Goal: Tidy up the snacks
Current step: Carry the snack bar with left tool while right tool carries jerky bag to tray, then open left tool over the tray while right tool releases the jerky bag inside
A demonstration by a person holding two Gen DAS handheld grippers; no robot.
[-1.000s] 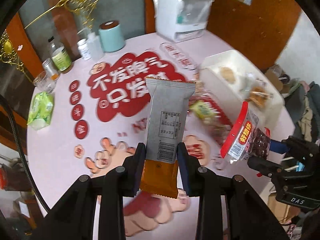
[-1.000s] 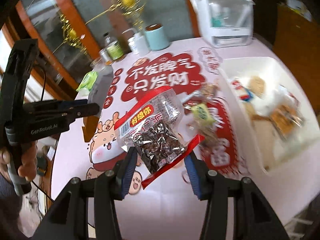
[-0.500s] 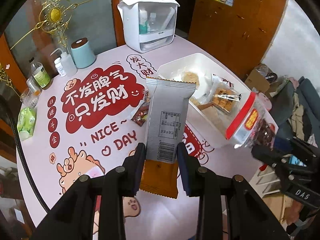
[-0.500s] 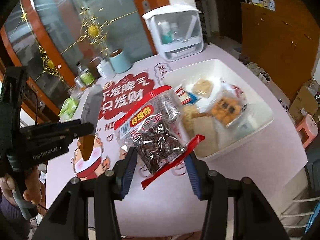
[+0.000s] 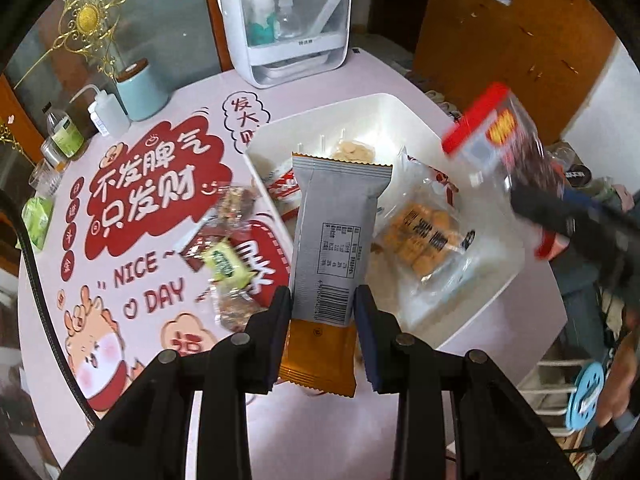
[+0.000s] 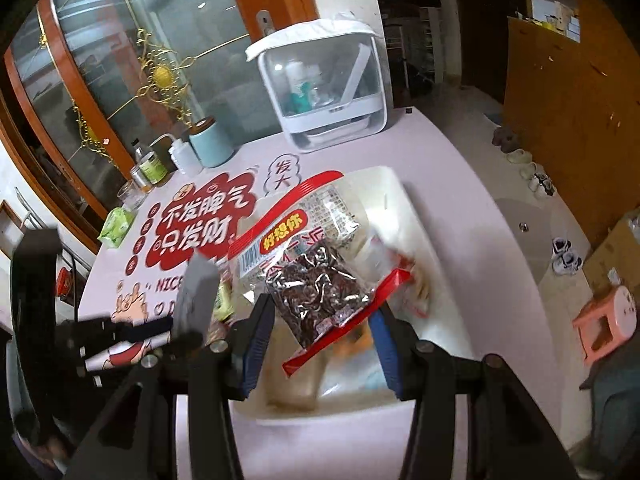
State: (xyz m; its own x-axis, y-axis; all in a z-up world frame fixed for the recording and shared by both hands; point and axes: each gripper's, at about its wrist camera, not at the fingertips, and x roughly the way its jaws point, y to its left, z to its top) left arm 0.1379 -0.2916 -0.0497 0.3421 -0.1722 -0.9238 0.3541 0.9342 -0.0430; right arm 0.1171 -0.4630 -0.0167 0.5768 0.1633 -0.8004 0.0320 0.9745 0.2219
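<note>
My left gripper point(image 5: 322, 312) is shut on a grey and orange snack bar point(image 5: 334, 240), held upright over the near left corner of the white bin point(image 5: 360, 106). My right gripper point(image 6: 324, 320) is shut on a clear red-edged bag of dark dried fruit point(image 6: 316, 280), hanging above the same bin point(image 6: 394, 188). That bag point(image 5: 508, 140) and the right gripper show blurred at the right of the left wrist view. The bin holds a pack of round biscuits point(image 5: 426, 236) and other packets. Several small wrapped snacks point(image 5: 226, 264) lie on the table left of the bin.
The round pink table point(image 5: 168, 208) carries red printed lettering. At its far side stand a white lidded box point(image 5: 286, 20), a teal canister point(image 5: 140, 90), a squeeze bottle point(image 5: 106, 114) and small jars. A green pack point(image 5: 36, 218) lies at the left edge. A pink stool point(image 6: 608, 320) stands on the floor.
Both grippers have carried their snacks rightward across the table to above the white bin. Each grip has stayed shut throughout.
</note>
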